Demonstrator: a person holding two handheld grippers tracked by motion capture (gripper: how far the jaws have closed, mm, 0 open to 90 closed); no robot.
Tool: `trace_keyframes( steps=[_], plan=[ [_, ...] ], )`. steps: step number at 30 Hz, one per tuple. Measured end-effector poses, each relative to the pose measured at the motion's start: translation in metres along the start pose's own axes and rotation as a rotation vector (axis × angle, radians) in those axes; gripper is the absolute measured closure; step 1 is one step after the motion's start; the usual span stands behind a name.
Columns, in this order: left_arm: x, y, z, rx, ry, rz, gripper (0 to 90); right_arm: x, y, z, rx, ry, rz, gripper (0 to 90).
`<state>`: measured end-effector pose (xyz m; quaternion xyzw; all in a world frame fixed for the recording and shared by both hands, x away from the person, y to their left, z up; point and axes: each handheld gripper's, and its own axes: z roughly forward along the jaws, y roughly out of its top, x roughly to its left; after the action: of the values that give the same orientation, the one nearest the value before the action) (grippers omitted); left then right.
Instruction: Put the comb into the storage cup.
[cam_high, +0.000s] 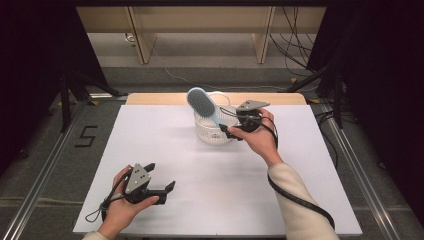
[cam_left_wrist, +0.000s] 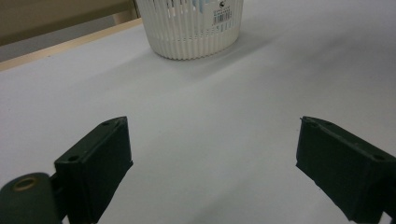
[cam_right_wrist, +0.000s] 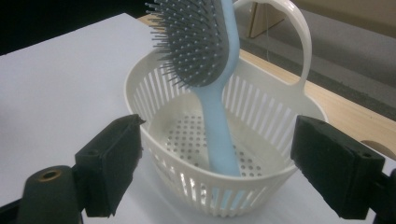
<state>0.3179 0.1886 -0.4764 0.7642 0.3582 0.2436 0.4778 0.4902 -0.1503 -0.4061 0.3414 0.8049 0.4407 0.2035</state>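
Note:
A light blue hairbrush with grey bristles stands tilted in a white slotted basket, handle down and head above the rim. The basket has a tall loop handle. My right gripper is open at the basket's right side; in the right gripper view the jaws of my right gripper stand wide on either side of the basket's near wall without touching the brush. My left gripper is open and holds nothing at the near left of the table, and from it the basket shows farther off.
A white sheet covers the table, with a strip of bare wood at the far edge. Beyond it are wooden furniture legs, loose cables on the floor and dark stands at both sides.

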Motion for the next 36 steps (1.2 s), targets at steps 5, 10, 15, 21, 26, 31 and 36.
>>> trace_keyframes(
  steps=[5,10,15,21,26,31,36],
  plan=[
    [0.000,0.000,0.000,0.000,0.001,0.000,9.7,-0.002,-0.008,-0.006,-0.009,0.021,0.002,16.2],
    [0.000,0.000,0.000,0.002,0.003,0.000,9.7,-0.003,-0.015,-0.013,-0.019,0.026,0.006,16.0],
    [0.000,0.000,0.000,0.002,0.005,0.000,9.7,-0.004,-0.020,-0.021,-0.040,0.030,0.004,15.9],
    [0.000,0.000,0.000,0.002,0.005,0.001,9.7,-0.005,-0.028,-0.032,-0.062,0.029,0.006,15.8],
    [0.000,0.000,0.000,0.002,0.005,0.002,9.7,-0.006,-0.039,-0.041,-0.076,0.025,0.015,15.8],
    [0.000,0.000,0.000,0.002,0.005,0.002,9.7,-0.007,-0.046,-0.048,-0.071,0.025,0.019,15.8],
    [0.000,0.000,-0.001,0.002,0.006,0.003,9.7,-0.008,-0.053,-0.053,-0.066,0.035,0.033,15.9]
  ],
)
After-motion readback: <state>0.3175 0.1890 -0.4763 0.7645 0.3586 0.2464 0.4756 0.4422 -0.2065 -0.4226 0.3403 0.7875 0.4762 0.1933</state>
